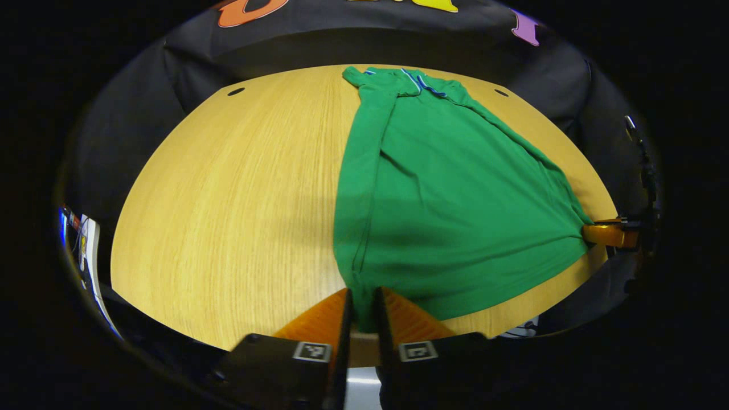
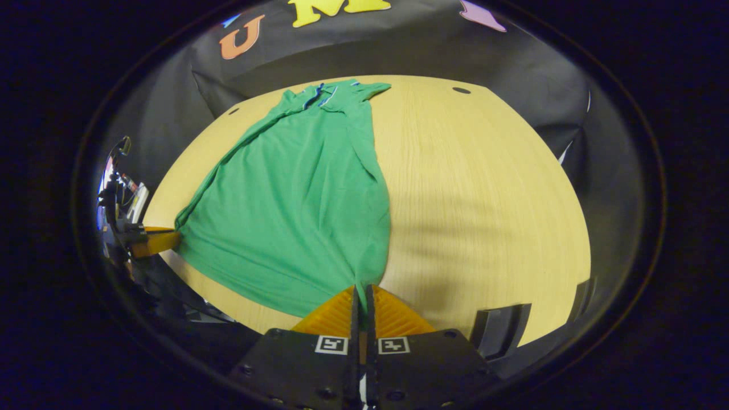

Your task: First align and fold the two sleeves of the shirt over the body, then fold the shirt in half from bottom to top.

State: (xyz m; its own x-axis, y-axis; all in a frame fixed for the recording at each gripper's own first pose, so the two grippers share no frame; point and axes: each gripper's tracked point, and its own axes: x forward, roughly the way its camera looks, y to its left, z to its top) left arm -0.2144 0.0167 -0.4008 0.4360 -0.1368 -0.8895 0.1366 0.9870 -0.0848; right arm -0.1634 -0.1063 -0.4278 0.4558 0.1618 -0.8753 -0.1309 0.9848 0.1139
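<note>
A green shirt [image 1: 450, 205] lies on the wooden table [image 1: 239, 199], collar at the far edge, both sleeves folded in over the body. My left gripper [image 1: 363, 296] is shut on the shirt's near left hem corner. In the right gripper view the same shirt [image 2: 296, 210] spreads to the left, and my right gripper [image 2: 362, 291] is shut on its near right hem corner. Each gripper also appears in the other's view: the right gripper [image 1: 592, 232] at the far right, the left gripper [image 2: 171, 238] at the far left. The hem is stretched taut between them.
The table [image 2: 484, 199] has small round holes [image 1: 236, 91] near its far corners. The booth's black cloth wall [image 1: 364, 40] rises behind the table. A dark object [image 2: 501, 327] sits at the near right edge in the right gripper view.
</note>
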